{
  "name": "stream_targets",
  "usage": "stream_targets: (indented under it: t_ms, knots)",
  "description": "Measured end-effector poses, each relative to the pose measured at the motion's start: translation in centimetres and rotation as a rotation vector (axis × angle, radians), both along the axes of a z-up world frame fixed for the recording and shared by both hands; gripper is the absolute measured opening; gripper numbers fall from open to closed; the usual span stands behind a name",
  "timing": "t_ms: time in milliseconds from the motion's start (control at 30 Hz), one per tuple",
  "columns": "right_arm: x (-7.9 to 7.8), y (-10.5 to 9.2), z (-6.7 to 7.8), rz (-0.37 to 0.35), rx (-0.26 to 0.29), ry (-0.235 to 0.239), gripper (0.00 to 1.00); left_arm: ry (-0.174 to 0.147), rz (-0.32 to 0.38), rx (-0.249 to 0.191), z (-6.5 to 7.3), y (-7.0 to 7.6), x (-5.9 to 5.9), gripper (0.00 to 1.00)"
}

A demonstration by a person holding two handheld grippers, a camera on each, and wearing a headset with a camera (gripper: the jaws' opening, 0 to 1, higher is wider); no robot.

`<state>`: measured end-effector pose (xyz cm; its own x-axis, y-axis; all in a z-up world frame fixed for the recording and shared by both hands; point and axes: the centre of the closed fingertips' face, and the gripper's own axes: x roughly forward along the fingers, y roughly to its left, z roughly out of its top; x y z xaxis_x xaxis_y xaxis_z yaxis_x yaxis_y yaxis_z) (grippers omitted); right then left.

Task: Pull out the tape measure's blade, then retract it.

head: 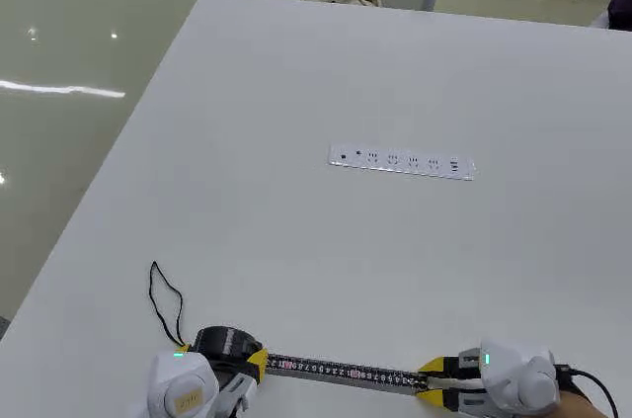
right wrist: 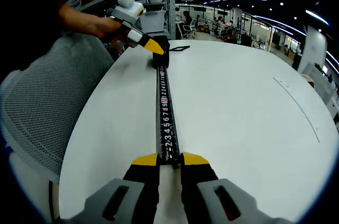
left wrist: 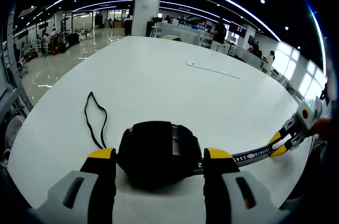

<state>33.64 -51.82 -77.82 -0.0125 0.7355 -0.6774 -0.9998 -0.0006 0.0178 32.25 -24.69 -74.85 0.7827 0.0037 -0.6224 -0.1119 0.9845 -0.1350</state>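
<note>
Left hand-held gripper (left wrist: 160,156) clamps tape measure case (head: 225,344) w/ both jaws, anchoring it on surface (head: 395,72); right hand-held gripper (right wrist: 169,159) pinches blade (right wrist: 165,107) tip, so blade lies taut btwn them; retract prob. next.

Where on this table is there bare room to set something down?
Free: the table between power strip and blade, and beyond the strip. Crowded: the near edge, with tape measure, cord loop, left gripper, right gripper.
</note>
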Motion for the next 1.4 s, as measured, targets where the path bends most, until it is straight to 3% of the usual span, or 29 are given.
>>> stream_targets:
  t_ms: [100, 467, 533, 700, 1033, 1400]
  knots:
    - [0.1, 0.0, 0.0, -0.001, 0.001, 0.0, 0.13, -0.005, 0.039, -0.039, 0.1, -0.2, 0.2, 0.65]
    - [0.0, 0.0, 0.0, 0.0, 0.001, -0.002, 0.13, 0.0, 0.087, -0.028, -0.3, 0.2, 0.3, 0.64]
    - [0.0, 0.0, 0.0, 0.0, 0.002, -0.003, 0.13, 0.015, 0.123, -0.062, -0.6, 0.2, 0.2, 0.64]
    - [0.0, 0.0, -0.1, -0.002, 0.004, 0.001, 0.13, 0.027, 0.148, -0.073, -0.8, 0.2, 0.0, 0.63]
    - [-0.1, 0.0, -0.1, 0.002, -0.003, -0.006, 0.13, 0.039, 0.161, -0.046, -0.8, 0.3, -0.1, 0.62]
    - [0.0, 0.1, 0.9, 0.006, 0.003, -0.025, 0.13, 0.043, 0.153, -0.011, -0.9, 0.3, -0.1, 0.62]
